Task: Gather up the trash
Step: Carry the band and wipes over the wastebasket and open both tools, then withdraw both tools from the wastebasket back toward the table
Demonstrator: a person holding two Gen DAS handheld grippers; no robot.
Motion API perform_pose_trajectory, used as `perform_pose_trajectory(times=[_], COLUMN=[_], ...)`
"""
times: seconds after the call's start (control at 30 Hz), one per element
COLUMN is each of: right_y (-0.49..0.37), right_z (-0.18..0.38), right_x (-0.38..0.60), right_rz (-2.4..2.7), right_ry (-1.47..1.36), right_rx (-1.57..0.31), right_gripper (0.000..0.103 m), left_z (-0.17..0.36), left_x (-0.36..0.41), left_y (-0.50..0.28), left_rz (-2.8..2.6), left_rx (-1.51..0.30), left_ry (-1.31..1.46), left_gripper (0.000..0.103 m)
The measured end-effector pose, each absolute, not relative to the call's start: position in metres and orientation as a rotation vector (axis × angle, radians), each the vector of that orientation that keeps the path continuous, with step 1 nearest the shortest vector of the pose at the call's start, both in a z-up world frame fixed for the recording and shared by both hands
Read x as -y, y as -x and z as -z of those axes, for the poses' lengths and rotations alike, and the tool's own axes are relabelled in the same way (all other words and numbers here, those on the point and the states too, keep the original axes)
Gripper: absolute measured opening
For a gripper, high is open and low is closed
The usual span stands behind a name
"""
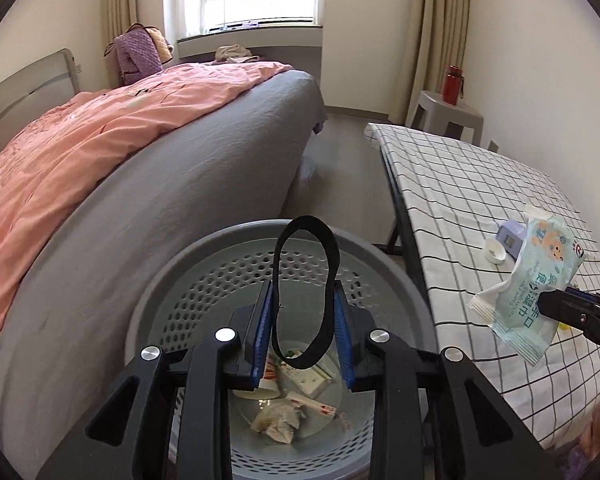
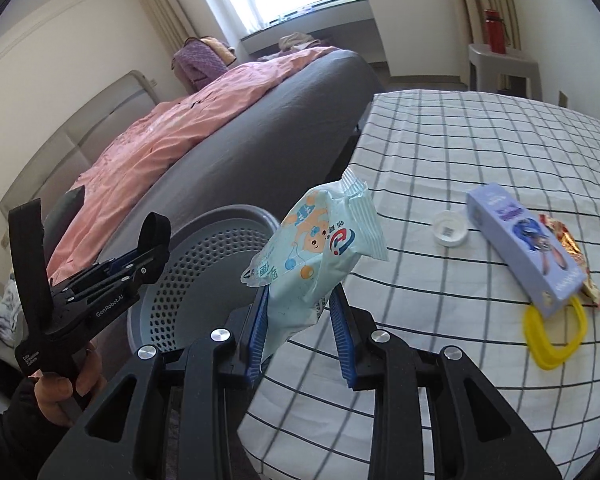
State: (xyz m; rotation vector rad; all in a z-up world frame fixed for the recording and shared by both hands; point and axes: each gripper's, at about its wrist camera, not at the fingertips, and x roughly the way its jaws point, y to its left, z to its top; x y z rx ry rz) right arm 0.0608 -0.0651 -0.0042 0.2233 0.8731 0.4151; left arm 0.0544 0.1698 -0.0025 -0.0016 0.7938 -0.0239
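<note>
My left gripper [image 1: 302, 292] is shut on a black strap loop [image 1: 305, 292] and holds it over the grey perforated trash bin [image 1: 204, 280], which holds wrappers and crumpled paper [image 1: 278, 422]. My right gripper [image 2: 300, 300] is shut on a light blue wet-wipes packet [image 2: 314, 252], held above the table's left edge beside the bin [image 2: 204, 276]. The packet also shows in the left wrist view [image 1: 536, 292]. On the checked tablecloth [image 2: 460, 152] lie a purple box [image 2: 524, 248], a white cap [image 2: 450, 228], a yellow ring [image 2: 554, 332] and a shiny wrapper [image 2: 572, 248].
A bed with grey sheet [image 1: 188, 176] and pink cover [image 1: 80, 140] stands left of the bin. A stool [image 1: 448, 114] with a red bottle [image 1: 453, 84] is at the far wall. The left gripper shows in the right wrist view [image 2: 112, 272].
</note>
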Motion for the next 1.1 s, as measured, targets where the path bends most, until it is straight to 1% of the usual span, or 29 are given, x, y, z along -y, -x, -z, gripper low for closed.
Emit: perform_pose_trajectory(times=[0.17, 0.37, 0.63, 0.7, 0.77, 0.8, 0.83, 0.87, 0.9, 0.93, 1.1], right_y=[-0.075, -0.086, -0.094, -0.096, -0.097, -0.097, -0.097, -0.097, -0.096, -0.095, -0.094], right_z=[0.013, 0.030, 0.042, 0.043, 0.043, 0.043, 0.043, 0.041, 0.040, 0.039, 0.037], right_x=[0.016, -0.022, -0.040, -0.041, -0.041, -0.041, -0.040, -0.039, -0.038, -0.037, -0.034], right_rz=[-0.500, -0.567, -0.597, -0.599, -0.595, -0.590, -0.587, -0.586, -0.583, -0.581, -0.572], right_ry=[-0.161, -0.107, -0.067, -0.064, -0.061, -0.060, -0.062, -0.065, -0.070, -0.074, -0.078], right_rx=[-0.906, -0.951, -0.977, -0.980, -0.975, -0.970, -0.965, -0.958, -0.948, -0.938, -0.927], right_gripper=[0.030, 0.030, 0.031, 0.032, 0.033, 0.037, 0.041, 0.054, 0.065, 0.066, 0.066], left_z=[0.015, 0.035, 0.040, 0.039, 0.038, 0.038, 0.038, 0.037, 0.036, 0.034, 0.031], left_x=[-0.202, -0.216, -0.217, -0.217, -0.218, -0.218, -0.218, -0.218, -0.219, -0.219, -0.221], left_y=[-0.055, -0.055, -0.058, -0.057, -0.057, -0.056, -0.056, -0.055, -0.054, -0.052, -0.049], left_rz=[-0.043, -0.091, -0.117, -0.123, -0.128, -0.131, -0.136, -0.140, -0.142, -0.146, -0.167], left_rx=[-0.817, -0.846, -0.851, -0.847, -0.846, -0.845, -0.844, -0.841, -0.833, -0.821, -0.805], left_ry=[0.038, 0.048, 0.051, 0.048, 0.049, 0.048, 0.046, 0.046, 0.048, 0.050, 0.052], left_gripper=[0.028, 0.028, 0.028, 0.028, 0.031, 0.035, 0.042, 0.046, 0.058, 0.067, 0.069])
